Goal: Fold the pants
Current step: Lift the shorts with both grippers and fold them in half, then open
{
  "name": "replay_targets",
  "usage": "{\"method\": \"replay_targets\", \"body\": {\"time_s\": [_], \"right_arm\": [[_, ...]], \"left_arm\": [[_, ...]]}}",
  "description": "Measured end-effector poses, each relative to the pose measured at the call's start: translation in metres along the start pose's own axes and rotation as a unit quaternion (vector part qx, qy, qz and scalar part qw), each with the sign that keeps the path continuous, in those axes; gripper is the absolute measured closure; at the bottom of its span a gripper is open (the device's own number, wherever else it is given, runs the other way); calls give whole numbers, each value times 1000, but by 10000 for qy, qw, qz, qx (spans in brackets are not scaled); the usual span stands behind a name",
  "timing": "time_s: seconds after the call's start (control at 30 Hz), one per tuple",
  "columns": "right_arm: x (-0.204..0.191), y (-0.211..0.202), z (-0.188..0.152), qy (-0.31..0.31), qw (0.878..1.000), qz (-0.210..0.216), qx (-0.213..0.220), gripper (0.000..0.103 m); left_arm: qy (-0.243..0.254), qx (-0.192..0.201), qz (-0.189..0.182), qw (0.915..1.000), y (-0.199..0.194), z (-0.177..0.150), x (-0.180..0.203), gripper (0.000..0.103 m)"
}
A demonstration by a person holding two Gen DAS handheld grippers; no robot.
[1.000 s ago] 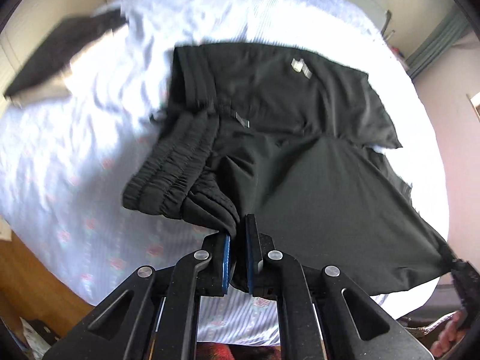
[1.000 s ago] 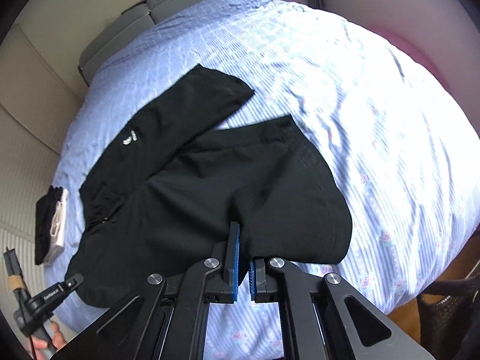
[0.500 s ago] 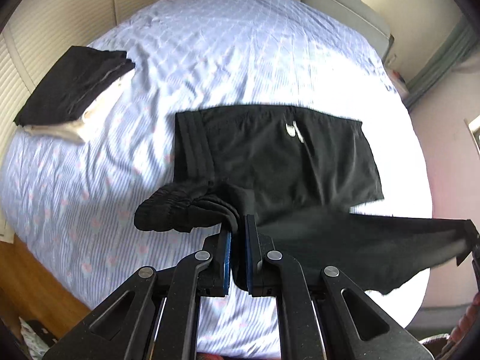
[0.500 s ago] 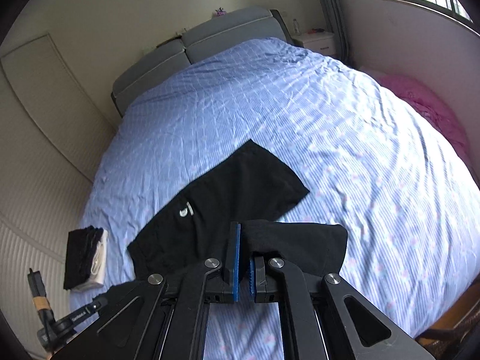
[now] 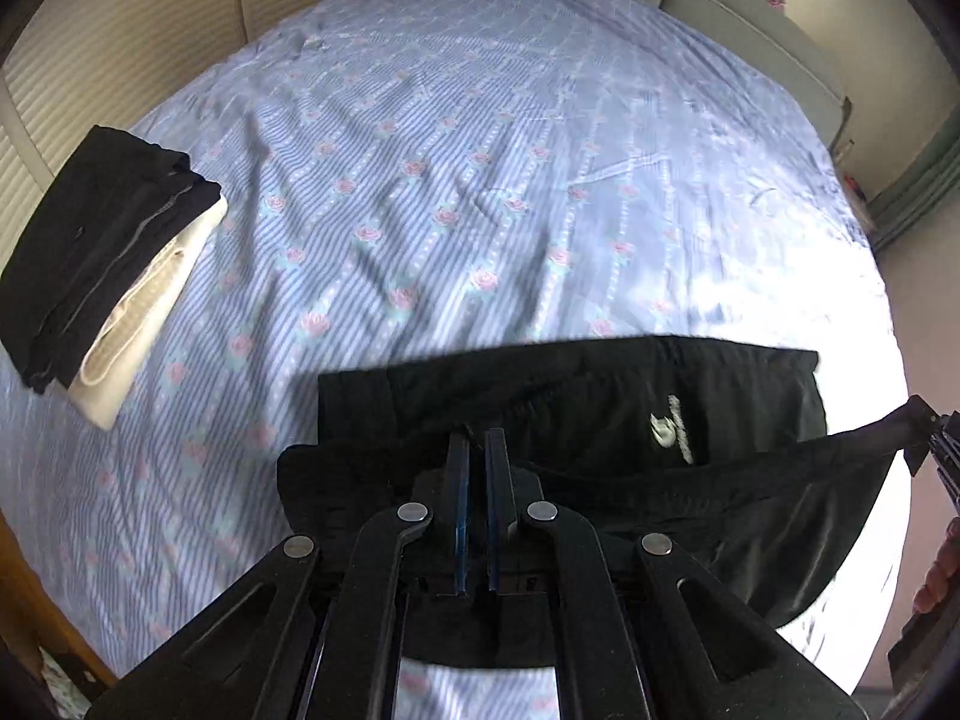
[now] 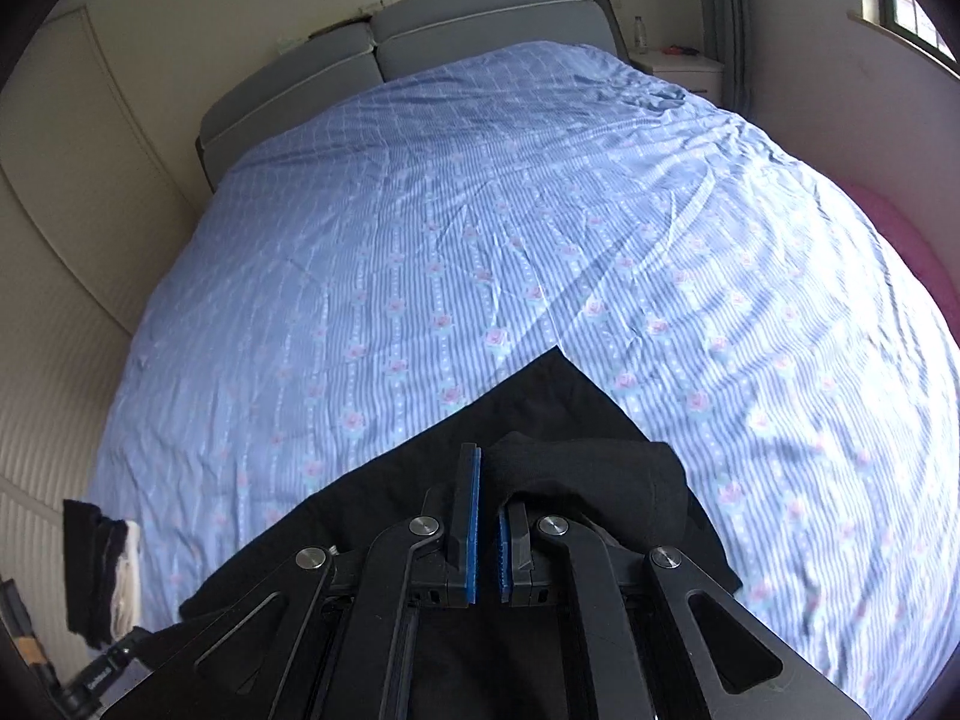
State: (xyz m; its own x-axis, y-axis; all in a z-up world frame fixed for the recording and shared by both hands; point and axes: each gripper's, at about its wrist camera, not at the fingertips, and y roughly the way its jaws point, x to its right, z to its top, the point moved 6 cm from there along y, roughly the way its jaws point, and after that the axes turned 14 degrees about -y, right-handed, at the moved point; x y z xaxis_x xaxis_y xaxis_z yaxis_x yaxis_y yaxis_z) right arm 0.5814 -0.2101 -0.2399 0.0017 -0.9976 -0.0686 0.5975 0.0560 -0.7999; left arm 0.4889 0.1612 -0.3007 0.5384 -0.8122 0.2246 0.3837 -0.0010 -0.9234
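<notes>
Black pants with a small white logo lie on a blue striped bedsheet. My left gripper is shut on the pants' waistband end and holds it lifted over the lower leg. The lifted leg stretches right to the right gripper at the frame's edge. In the right wrist view my right gripper is shut on the black pants at the hem end, with fabric bunched over the right finger. The other leg lies flat on the bedsheet beneath.
A folded stack of black and cream clothes lies at the bed's left side, also in the right wrist view. A grey headboard is at the far end. A nightstand stands at the back right, and a pink object lies beside the bed.
Both grippers have carried the held leg forward over the flat leg, and the pants now sit lower and closer in both views. Both stay shut on the fabric.
</notes>
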Motion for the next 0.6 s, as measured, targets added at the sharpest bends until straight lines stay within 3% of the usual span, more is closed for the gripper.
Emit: {"method": "replay_targets", "body": {"time_s": [0.2,0.27,0.33,0.37,0.43,0.47,0.5,0.53,0.6], "right_arm": [[-13,79,13,-303,9984,21,-470,98],[-16,96,15,-404,9975,9,-583,98],[-19,113,15,-525,9961,-68,-709,98],[-19,119,14,-549,9953,-120,-794,98],[-19,129,13,-575,9944,-164,-868,98],[-19,132,12,-598,9939,-212,-904,98],[-19,133,11,-629,9935,-256,-914,98],[-20,135,11,-657,9932,-284,-916,98],[-22,136,9,-713,9928,-290,-918,98]], "left_arm": [[278,-250,196,9991,63,17,0,97],[365,-363,231,9984,73,19,-2,92],[439,-534,278,9972,79,25,-3,80],[445,-591,270,9969,78,26,-3,70],[565,-526,296,9966,67,34,-2,42],[715,-248,428,9962,56,40,-1,19],[993,171,590,9932,43,48,1,12],[1338,562,688,9870,30,55,7,12],[1972,722,525,9763,25,60,19,10]]}}
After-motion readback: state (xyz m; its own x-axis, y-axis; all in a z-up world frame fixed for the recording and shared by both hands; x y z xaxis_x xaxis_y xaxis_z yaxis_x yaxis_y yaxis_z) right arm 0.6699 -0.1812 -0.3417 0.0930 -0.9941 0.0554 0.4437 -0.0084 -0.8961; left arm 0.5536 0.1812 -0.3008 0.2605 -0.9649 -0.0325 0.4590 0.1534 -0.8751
